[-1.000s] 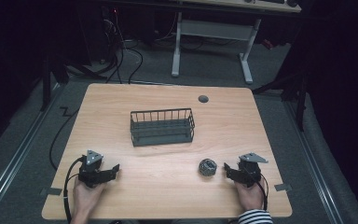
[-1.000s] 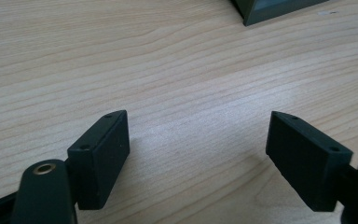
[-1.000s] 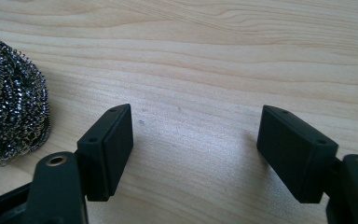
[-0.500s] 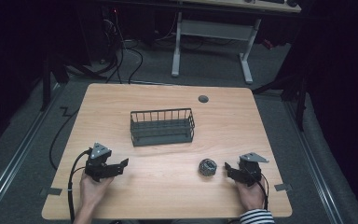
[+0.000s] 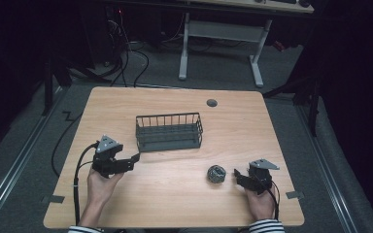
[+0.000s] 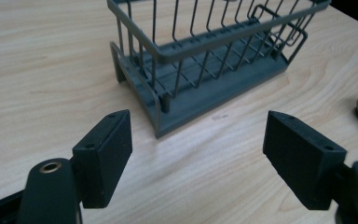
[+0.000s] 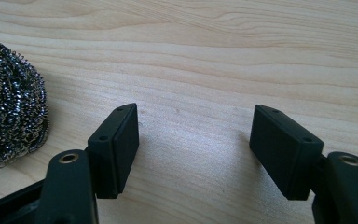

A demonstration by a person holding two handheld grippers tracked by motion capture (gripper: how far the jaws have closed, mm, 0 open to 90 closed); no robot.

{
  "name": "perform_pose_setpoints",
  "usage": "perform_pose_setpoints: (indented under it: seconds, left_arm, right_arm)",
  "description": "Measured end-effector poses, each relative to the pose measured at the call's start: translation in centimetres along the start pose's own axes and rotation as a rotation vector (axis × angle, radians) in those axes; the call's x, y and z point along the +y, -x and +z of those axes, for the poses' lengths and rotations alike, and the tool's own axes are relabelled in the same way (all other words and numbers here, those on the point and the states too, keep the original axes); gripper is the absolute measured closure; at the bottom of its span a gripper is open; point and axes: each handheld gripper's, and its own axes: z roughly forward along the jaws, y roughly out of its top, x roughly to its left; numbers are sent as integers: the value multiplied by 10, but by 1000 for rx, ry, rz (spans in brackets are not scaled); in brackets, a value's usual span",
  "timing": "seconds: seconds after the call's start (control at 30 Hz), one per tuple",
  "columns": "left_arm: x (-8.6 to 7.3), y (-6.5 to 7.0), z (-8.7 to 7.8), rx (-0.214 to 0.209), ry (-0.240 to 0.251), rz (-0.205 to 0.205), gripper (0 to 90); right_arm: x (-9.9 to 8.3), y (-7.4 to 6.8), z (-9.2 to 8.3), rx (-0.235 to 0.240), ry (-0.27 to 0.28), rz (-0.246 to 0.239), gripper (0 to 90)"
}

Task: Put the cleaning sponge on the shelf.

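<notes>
Lying on the pale wooden surface (image 5: 175,194) just beside the wide-open, empty right gripper (image 5: 241,178), the silvery steel-wool scouring ball (image 5: 216,173) is best straddled squarely before closing, while the equally open left gripper (image 5: 126,161) holds nothing near the dark wire basket (image 5: 169,131).

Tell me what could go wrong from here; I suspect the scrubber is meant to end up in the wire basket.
The steel wool scrubber lies off to one side of the open right claw, not between its jaws; closing now would likely miss it or nudge it away. The wire basket looks light, and the left claw points at its near corner, so a bump could slide it. The scrubber's loose coils might also snag on the basket's wires.
</notes>
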Motion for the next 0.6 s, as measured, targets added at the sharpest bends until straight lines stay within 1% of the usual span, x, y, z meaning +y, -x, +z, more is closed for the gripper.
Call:
perform_pose_setpoints:
  seconds: [0.03,0.1,0.2,0.47,0.53,0.6]
  left_arm:
    - [3,-1,0,-4,4,-5,249]
    - [11,-3,2,-5,-4,-10,250]
    - [18,-7,5,-6,-7,-22,252]
    - [33,-14,15,-4,-2,-45,270]
    - [36,-16,18,-10,7,-61,277]
    - [38,-17,23,4,-2,-66,278]
  right_arm:
    - [0,0,0,0,0,0,331]
    - [0,0,0,1,0,-1,332]
    - [0,0,0,1,0,-1,332]
    - [0,0,0,1,0,-1,332]
    - [0,0,0,0,0,0,332]
    - [0,0,0,0,0,0,332]
